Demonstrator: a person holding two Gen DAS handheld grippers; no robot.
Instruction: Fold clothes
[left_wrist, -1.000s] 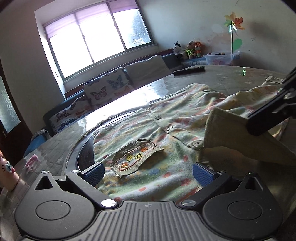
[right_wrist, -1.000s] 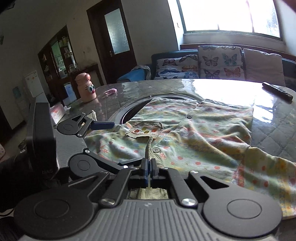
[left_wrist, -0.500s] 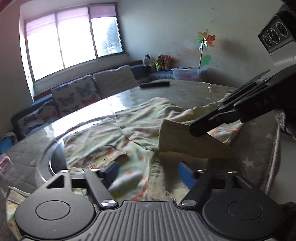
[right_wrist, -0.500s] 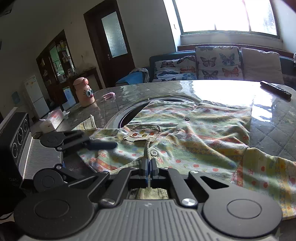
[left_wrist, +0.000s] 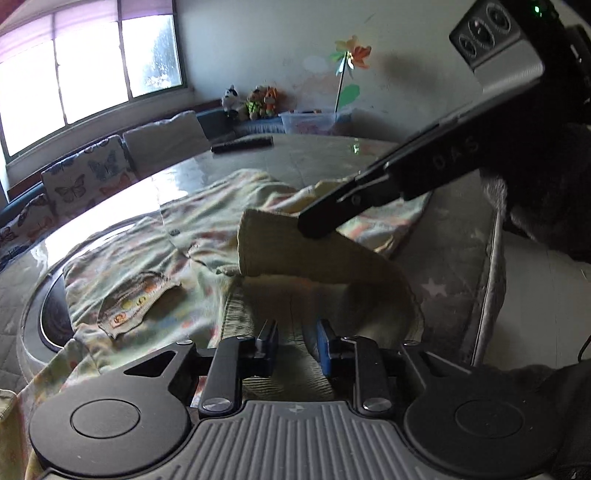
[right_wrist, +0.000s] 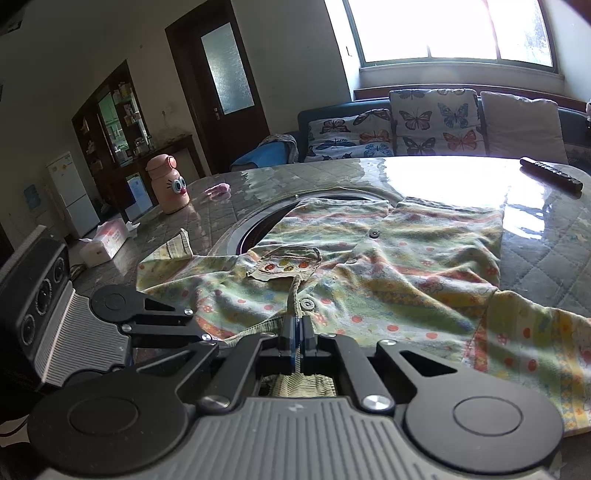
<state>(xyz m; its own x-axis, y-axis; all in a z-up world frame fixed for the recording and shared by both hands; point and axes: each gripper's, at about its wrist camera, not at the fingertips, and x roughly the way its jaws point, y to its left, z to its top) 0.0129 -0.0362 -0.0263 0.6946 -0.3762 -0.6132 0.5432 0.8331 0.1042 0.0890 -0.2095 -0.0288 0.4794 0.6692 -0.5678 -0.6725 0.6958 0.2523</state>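
In the left wrist view, the left gripper (left_wrist: 295, 345) fills the bottom of the frame. Its jaws are closing, with a narrow gap left, and the ribbed collar edge of the shirt (left_wrist: 155, 258) lies between them; the pads do not appear to press the cloth yet. Just above, at centre, a pale fold of the same shirt stands lifted off the table (left_wrist: 454, 254), pinched by the dark fingers of the right gripper (left_wrist: 317, 225), which reaches in from the upper right.

In the right wrist view, the right gripper (right_wrist: 295, 332) sits at the bottom centre, jaws clamped tight on the ribbed collar (a sliver of green cloth shows between the blue pads). The left gripper (right_wrist: 207, 334) lies at lower left, close beside it. Beyond, the shirt (right_wrist: 388, 266), green with coloured dots, a small chest pocket and buttons, spreads across the middle of the round quilted table (right_wrist: 546, 258).

Farther back, a pink cartoon-eyed bottle (right_wrist: 168, 184) stands at the left, and a remote control (right_wrist: 550, 173) lies at the upper right. Behind the table runs a sofa with butterfly cushions (right_wrist: 436, 122) under a bright window (right_wrist: 450, 29).
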